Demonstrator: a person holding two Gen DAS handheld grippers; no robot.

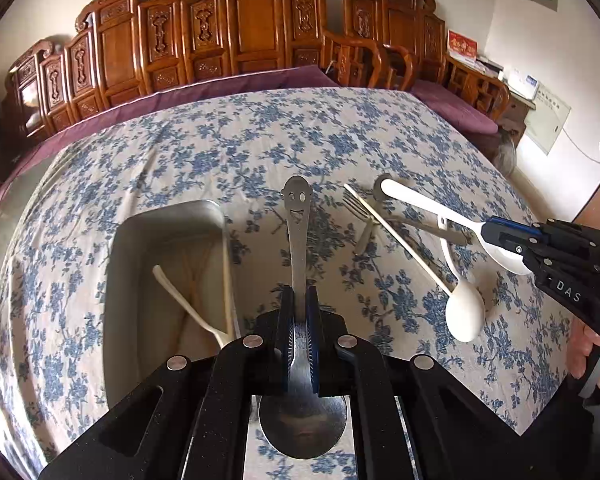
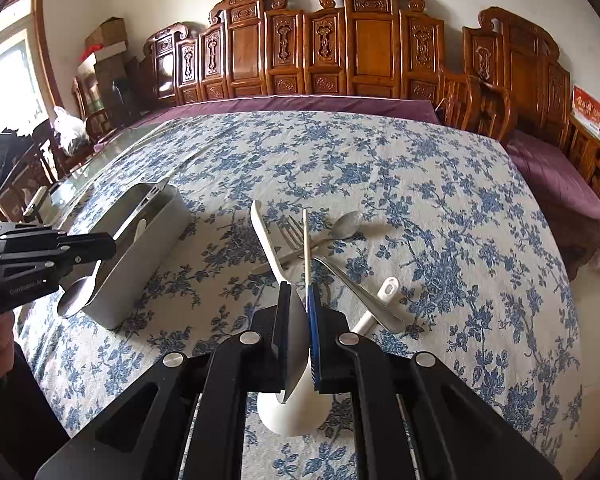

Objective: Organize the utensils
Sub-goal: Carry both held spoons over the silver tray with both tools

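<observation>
Presently: left gripper [image 1: 300,304] pinches smiley-face steel spoon [image 1: 298,216]; right gripper [image 2: 298,320], lettered "DAS", pinches white spoon [image 2: 266,240]; grey bin [image 2: 140,256] nearby.

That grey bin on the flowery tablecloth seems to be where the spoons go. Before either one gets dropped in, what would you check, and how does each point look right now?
1. Left hand-held gripper clamped on the steel spoon with the smiley-face handle: ok.
2. Right hand-held gripper clamped on the white plastic spoon: ok.
3. Grey rectangular bin upright, open side up: ok.
4. Room left in the bin: ok; only a few white utensils lie inside.
5. Steel spoon above the bin opening: not ok; it sits beside the bin.
6. Remaining pile, including the steel fork, untangled: not ok; the pieces cross each other.
</observation>
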